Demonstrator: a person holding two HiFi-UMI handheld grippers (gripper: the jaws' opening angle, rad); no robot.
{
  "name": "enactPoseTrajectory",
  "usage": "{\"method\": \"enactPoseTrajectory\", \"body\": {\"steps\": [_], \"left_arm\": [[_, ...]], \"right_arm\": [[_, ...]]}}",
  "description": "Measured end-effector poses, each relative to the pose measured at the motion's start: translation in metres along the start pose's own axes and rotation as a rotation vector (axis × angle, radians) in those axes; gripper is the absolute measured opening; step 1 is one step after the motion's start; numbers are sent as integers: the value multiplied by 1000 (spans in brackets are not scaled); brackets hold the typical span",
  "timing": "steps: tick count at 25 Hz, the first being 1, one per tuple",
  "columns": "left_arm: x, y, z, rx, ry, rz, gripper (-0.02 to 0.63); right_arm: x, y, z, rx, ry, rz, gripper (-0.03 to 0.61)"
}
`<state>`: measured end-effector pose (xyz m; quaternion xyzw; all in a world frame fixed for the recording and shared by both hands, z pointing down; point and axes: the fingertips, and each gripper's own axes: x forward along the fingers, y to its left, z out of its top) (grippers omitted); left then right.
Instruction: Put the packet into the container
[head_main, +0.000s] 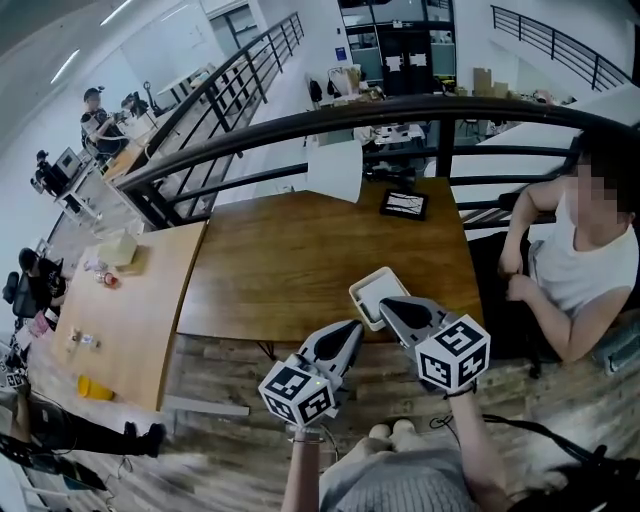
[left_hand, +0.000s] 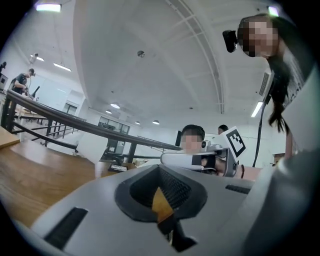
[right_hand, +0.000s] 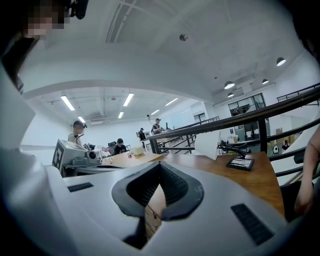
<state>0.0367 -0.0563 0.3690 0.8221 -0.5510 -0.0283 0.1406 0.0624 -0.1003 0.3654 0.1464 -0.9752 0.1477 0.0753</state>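
Note:
A white rectangular container sits at the front edge of the dark wooden table. My right gripper reaches over the container's near corner; its jaws are shut, and the right gripper view shows only wood through the slit behind the pads. My left gripper hangs just left of it, in front of the table edge, and its pads also meet in the left gripper view. I see no packet in any view. A yellowish wedge shows behind the left pads; I cannot tell what it is.
A black-framed tablet and a white upright sheet stand at the table's far side. A person sits at the right. A dark railing runs behind. A lighter table with small items is on the left.

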Motion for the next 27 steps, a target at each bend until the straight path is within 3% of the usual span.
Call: {"method": "enactPoseTrajectory", "body": {"steps": [27], "left_arm": [[5, -12, 7, 29, -12, -28, 5]], "right_arm": [[-4, 2, -6, -18, 9, 6, 11]]}}
